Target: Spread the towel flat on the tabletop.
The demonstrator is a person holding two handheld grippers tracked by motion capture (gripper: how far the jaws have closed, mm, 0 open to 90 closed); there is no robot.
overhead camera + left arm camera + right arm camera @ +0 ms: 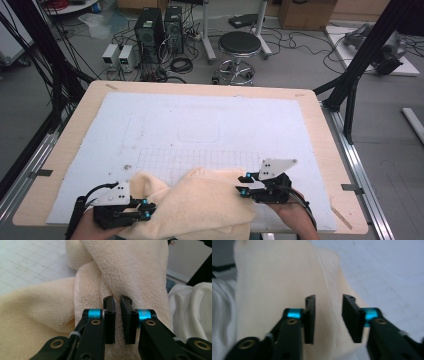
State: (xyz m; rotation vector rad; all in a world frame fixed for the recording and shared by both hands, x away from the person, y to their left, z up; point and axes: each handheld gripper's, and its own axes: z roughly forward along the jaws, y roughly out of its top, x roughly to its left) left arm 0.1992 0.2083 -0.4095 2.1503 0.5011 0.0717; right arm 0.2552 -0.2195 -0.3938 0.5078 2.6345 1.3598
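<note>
high view cream towel (200,202) on table edge (320,130), left gripper (117,302) nearly closed

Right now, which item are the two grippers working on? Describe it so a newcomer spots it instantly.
Start at the wooden table covered by a white gridded mat. At the mat's near edge, between the left gripper and right gripper, lies a cream-yellow terry towel, crumpled into soft folds. It is the sole fluffy, warm-coloured thing on that flat white mat.
</note>
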